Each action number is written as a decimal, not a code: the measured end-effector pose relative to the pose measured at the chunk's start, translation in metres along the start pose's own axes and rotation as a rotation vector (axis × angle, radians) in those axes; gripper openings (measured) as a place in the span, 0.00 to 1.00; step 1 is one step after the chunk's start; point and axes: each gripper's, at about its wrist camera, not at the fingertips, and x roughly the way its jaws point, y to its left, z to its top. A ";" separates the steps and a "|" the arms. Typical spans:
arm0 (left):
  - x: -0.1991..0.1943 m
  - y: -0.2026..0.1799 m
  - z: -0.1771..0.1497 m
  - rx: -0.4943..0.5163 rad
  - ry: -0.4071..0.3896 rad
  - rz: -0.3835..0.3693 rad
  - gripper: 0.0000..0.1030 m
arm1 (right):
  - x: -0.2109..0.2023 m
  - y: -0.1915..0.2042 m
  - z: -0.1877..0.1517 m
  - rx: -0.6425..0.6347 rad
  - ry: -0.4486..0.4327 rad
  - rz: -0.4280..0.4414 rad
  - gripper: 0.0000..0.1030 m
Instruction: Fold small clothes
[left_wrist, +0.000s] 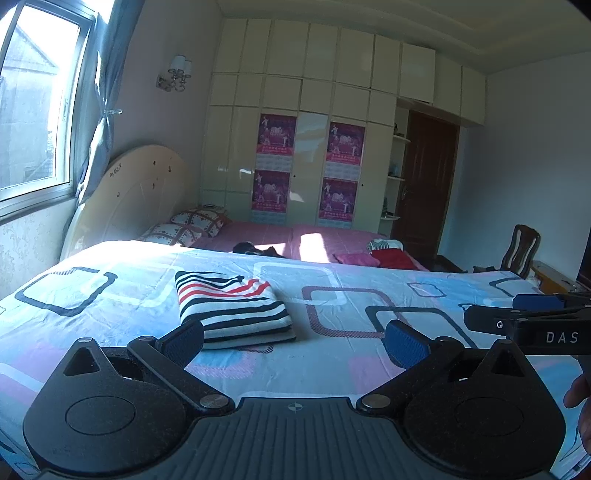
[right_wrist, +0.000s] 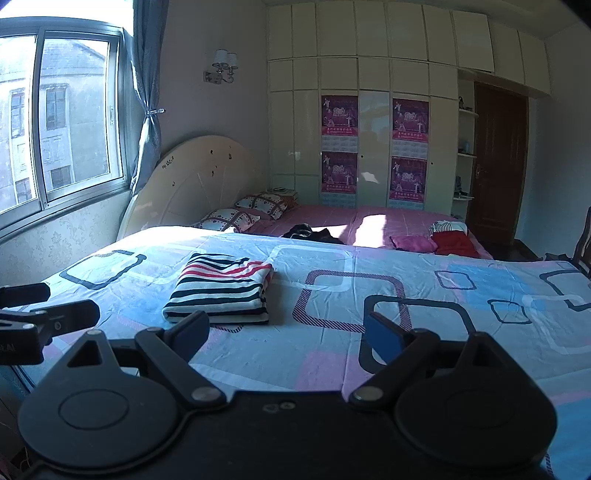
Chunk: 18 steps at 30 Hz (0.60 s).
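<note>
A striped garment (left_wrist: 231, 308) in white, black and red lies folded flat on the patterned bedsheet (left_wrist: 351, 362). My left gripper (left_wrist: 295, 341) hovers just in front of it, open, with nothing between its blue pads. In the right wrist view the same folded garment (right_wrist: 221, 291) sits ahead and to the left of my right gripper (right_wrist: 282, 334), which is also open and empty. Each gripper shows in the other's view: the right gripper (left_wrist: 491, 310) at the right edge, the left gripper (right_wrist: 70, 306) at the left edge.
Beyond the blue sheet lies a pink bed (right_wrist: 369, 221) with a dark garment (right_wrist: 314, 233), a pink cloth (right_wrist: 412, 243), a red cloth (right_wrist: 456, 243) and two pillows (right_wrist: 243, 214). A wardrobe, door and window line the walls. A chair (left_wrist: 521, 249) stands at right.
</note>
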 end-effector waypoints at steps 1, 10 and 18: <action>0.000 0.000 0.000 0.000 -0.001 0.001 1.00 | 0.000 0.000 0.000 0.000 0.001 0.000 0.88; 0.000 -0.004 0.002 0.010 -0.003 -0.001 1.00 | 0.000 0.000 0.000 0.000 0.000 0.001 0.89; 0.001 -0.005 0.002 0.012 -0.001 0.004 1.00 | 0.000 -0.003 -0.001 0.002 -0.002 0.004 0.89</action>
